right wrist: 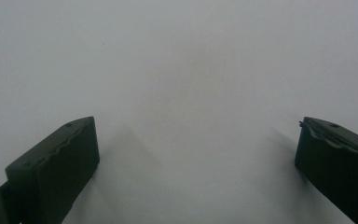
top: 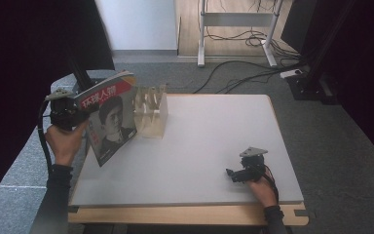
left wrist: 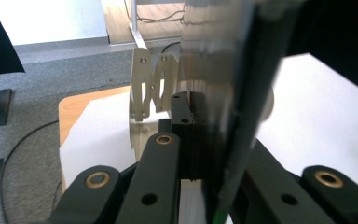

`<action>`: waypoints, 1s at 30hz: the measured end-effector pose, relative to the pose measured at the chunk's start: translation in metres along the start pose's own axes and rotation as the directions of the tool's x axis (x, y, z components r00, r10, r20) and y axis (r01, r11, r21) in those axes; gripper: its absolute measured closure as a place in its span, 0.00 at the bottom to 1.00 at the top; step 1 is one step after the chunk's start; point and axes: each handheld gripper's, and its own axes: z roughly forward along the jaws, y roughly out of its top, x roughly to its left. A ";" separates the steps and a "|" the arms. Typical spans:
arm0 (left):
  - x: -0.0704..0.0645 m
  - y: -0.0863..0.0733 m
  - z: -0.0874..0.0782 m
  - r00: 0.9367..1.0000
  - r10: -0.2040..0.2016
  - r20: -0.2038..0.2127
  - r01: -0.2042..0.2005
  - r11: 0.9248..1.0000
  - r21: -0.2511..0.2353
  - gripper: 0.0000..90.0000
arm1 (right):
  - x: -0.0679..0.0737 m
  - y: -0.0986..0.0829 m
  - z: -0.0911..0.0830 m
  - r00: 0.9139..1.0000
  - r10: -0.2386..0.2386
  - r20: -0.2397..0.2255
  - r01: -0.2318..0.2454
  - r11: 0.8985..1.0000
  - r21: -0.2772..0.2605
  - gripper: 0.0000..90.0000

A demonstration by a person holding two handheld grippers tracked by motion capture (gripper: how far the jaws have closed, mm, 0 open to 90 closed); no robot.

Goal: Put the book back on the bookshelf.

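A magazine with a red title band and a portrait cover hangs upright over the table's left edge, held by its spine edge in my left gripper. In the left gripper view the magazine runs edge-on between the shut jaws of that gripper. Just right of the magazine stands a pale wooden slotted rack, seen also as the rack beyond the jaws. My right gripper rests low near the table's front right, open, with nothing between its fingers but the white tabletop.
The white tabletop lies on a wooden board. Grey carpet surrounds it. Behind stand a desk frame with trailing cables and dark curtains at both sides.
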 end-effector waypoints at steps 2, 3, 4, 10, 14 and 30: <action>0.001 0.002 0.007 1.000 -0.012 -0.009 0.012 1.000 -0.008 0.97 | 0.000 0.000 0.000 1.000 -0.002 -0.002 0.002 1.000 0.001 0.00; 0.002 0.003 0.011 1.000 -0.017 -0.011 0.016 1.000 -0.012 0.97 | 0.000 0.000 0.000 1.000 0.000 -0.002 0.000 1.000 0.001 0.00; 0.002 0.004 0.015 1.000 -0.018 -0.013 0.018 1.000 -0.015 0.97 | 0.000 0.000 0.000 1.000 0.000 -0.002 0.000 1.000 0.001 0.00; 0.004 0.007 0.034 0.999 -0.035 -0.027 0.034 0.998 -0.046 0.97 | 0.000 0.000 0.000 1.000 -0.001 -0.002 0.001 1.000 0.000 0.00; 0.004 0.008 0.048 0.998 -0.039 -0.040 0.037 0.998 -0.057 0.97 | 0.000 0.000 0.000 1.000 -0.001 -0.002 0.001 1.000 0.000 0.00; 0.033 -0.010 0.062 0.997 -0.059 -0.043 0.057 0.998 -0.036 0.93 | 0.000 0.000 0.000 1.000 -0.001 0.001 0.001 1.000 -0.001 0.00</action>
